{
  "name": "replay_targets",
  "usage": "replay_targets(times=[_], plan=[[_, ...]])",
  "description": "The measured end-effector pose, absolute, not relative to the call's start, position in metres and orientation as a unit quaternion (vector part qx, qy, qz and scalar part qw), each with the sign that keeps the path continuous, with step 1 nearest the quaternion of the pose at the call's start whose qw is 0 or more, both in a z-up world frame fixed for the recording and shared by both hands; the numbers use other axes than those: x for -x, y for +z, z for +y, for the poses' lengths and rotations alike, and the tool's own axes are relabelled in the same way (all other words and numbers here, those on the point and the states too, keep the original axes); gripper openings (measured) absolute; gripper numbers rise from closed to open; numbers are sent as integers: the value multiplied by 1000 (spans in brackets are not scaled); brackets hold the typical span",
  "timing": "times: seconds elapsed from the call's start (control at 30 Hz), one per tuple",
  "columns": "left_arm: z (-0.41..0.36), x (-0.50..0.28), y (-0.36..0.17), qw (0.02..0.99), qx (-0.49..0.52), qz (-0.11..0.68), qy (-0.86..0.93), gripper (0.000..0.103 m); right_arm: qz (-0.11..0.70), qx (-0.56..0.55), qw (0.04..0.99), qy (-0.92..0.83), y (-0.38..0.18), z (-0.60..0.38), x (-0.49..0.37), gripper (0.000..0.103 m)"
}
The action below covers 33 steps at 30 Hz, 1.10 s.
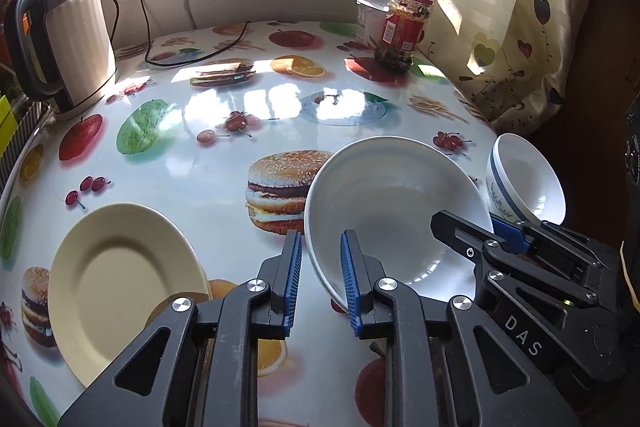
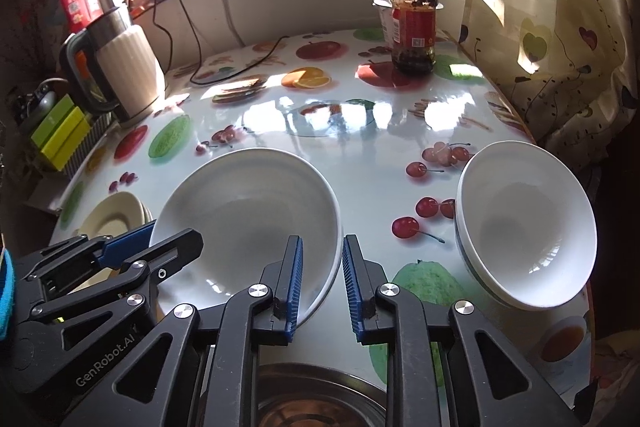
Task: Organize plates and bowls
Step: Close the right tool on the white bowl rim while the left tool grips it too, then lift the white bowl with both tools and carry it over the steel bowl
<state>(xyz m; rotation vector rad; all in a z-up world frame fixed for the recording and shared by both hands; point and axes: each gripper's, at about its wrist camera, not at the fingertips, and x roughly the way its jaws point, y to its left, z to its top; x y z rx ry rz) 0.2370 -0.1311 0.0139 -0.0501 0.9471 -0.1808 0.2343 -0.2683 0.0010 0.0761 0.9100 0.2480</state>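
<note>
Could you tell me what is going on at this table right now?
A person holds a gripper in each hand, and both clamp the rim of the large white bowl: the left gripper on its left side, the right gripper on its right. A cream plate lies to the left, a smaller bowl to the right.

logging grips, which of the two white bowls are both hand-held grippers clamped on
The large plain white bowl, between the cream plate and the small bowl. The left hand-held gripper and right hand-held gripper pinch opposite rims; the small bowl, blue-patterned outside, stands untouched.
</note>
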Motion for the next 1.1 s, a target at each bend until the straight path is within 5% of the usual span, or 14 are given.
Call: replay_targets(times=[1.1], plan=[[-132, -225, 24, 894, 31, 439, -89, 16, 431, -51, 894, 113, 8, -274, -226, 13]])
